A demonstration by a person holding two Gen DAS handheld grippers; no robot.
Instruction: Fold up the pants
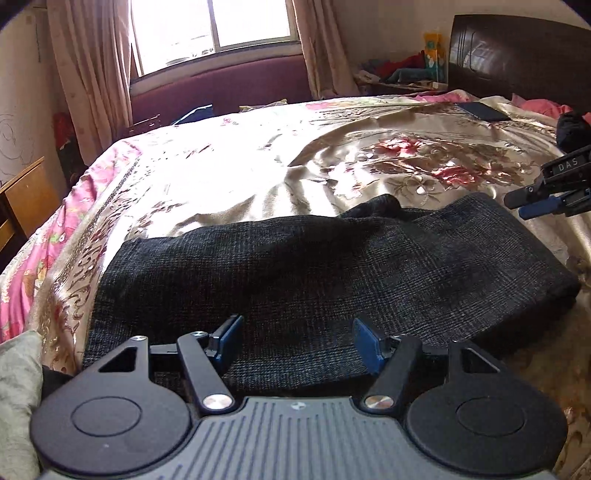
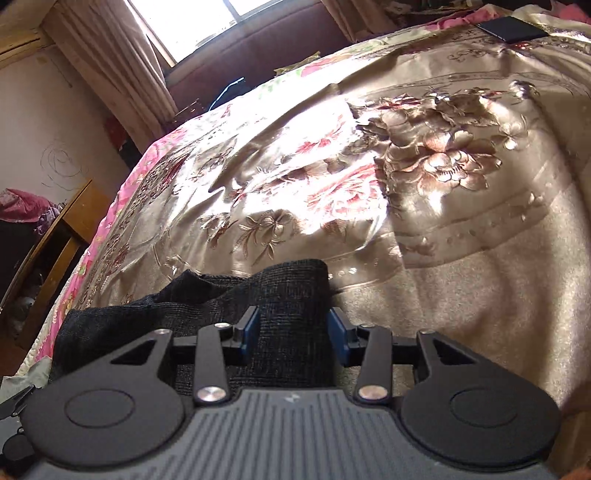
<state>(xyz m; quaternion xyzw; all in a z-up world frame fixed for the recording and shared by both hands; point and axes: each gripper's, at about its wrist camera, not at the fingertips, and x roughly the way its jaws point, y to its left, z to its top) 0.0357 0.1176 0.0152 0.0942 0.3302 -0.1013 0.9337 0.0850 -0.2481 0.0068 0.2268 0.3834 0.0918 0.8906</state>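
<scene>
Pants: where the floral bedspread (image 1: 229, 173) nears the bed's near edge, the dark checked pants (image 1: 295, 273) lie folded flat.
Left gripper (image 1: 297, 341): jaws apart above the pants, gripping nothing.
Right gripper (image 2: 293, 334): jaws apart, straddling the pants' right end.

One pair of dark checked pants (image 1: 295, 266) is counted, laid across one bed covered by a single floral satin bedspread (image 1: 229, 173). Two grippers are seen: the left gripper (image 1: 297, 341) and the right gripper (image 2: 293, 334), each with two blue-padded fingers. One black phone (image 1: 482, 110) is counted near one dark headboard (image 1: 517, 55). One window (image 1: 210, 29) is flanked by two curtains.
</scene>
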